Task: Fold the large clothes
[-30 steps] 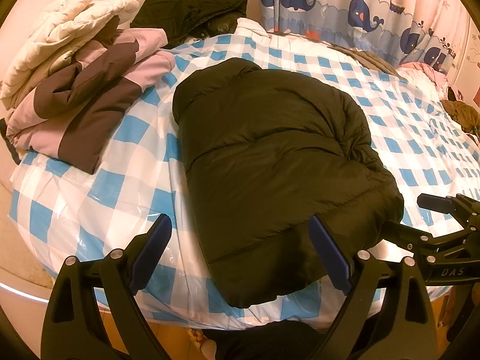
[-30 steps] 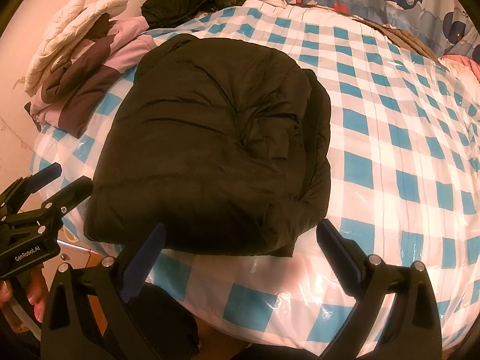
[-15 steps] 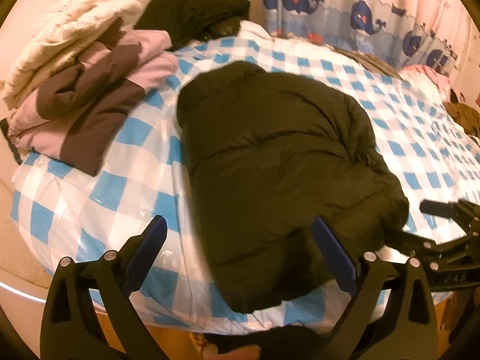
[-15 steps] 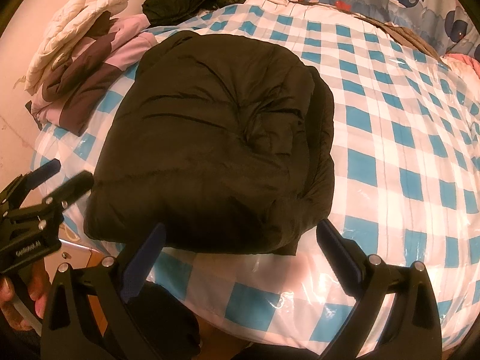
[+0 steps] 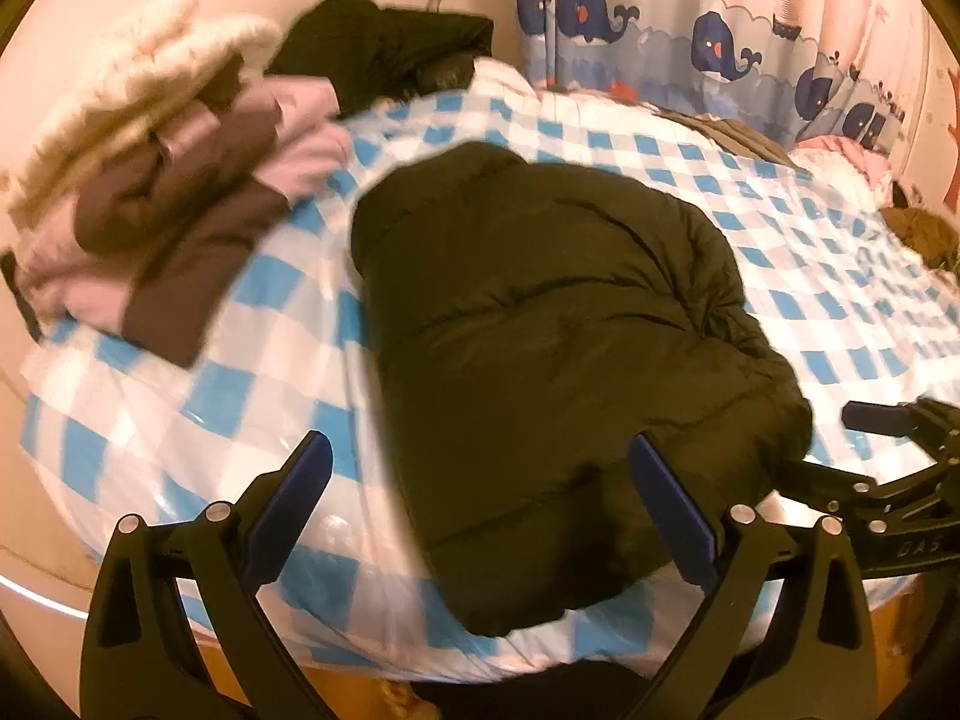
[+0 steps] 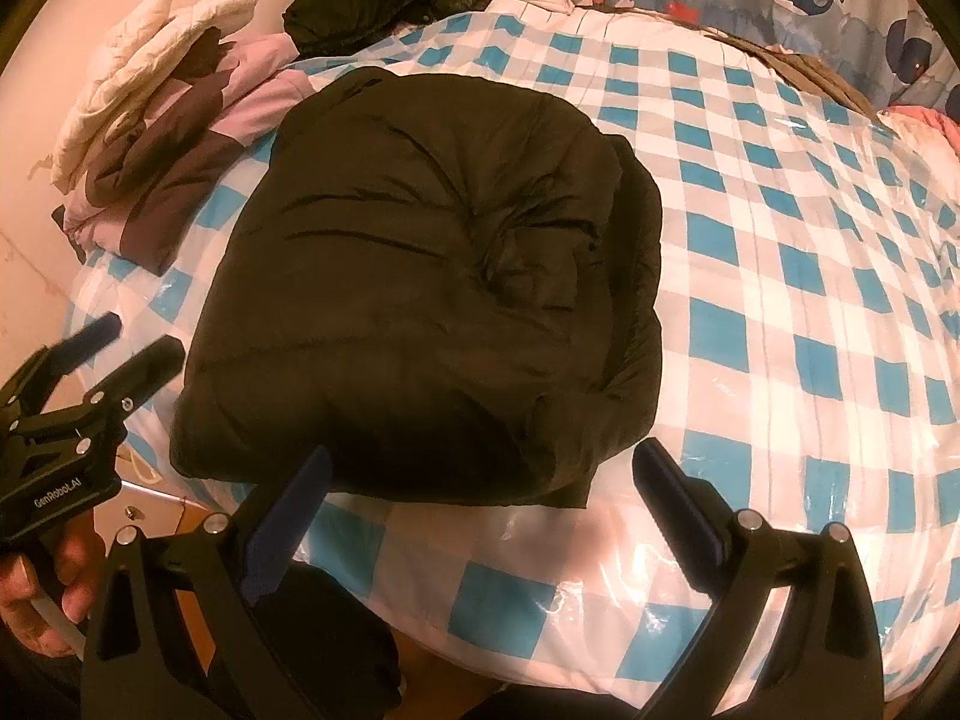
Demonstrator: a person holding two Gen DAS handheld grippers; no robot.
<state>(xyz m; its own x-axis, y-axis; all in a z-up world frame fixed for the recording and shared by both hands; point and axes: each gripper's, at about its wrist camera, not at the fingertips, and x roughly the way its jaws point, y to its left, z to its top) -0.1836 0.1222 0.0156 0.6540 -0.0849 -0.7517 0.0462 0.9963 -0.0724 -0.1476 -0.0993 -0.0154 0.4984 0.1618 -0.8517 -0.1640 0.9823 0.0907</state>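
Observation:
A dark puffy jacket (image 5: 558, 348) lies folded into a compact bundle on the blue-and-white checked bed cover (image 5: 180, 420). It also shows in the right wrist view (image 6: 420, 276). My left gripper (image 5: 480, 486) is open and empty, hovering over the jacket's near edge at the bed's front. My right gripper (image 6: 480, 492) is open and empty, just in front of the jacket's near edge. The right gripper shows from the side in the left wrist view (image 5: 888, 468). The left gripper shows at the left in the right wrist view (image 6: 108, 354).
A pile of folded clothes, pink, brown and cream (image 5: 156, 180), sits at the bed's far left corner. A black garment (image 5: 384, 48) lies at the back by the wall. A whale-print curtain (image 5: 720, 48) hangs behind. More clothes (image 5: 918, 228) lie at the far right.
The left wrist view has shifted slightly back and up with motion blur. Both grippers stay open and empty. The jacket has not moved.

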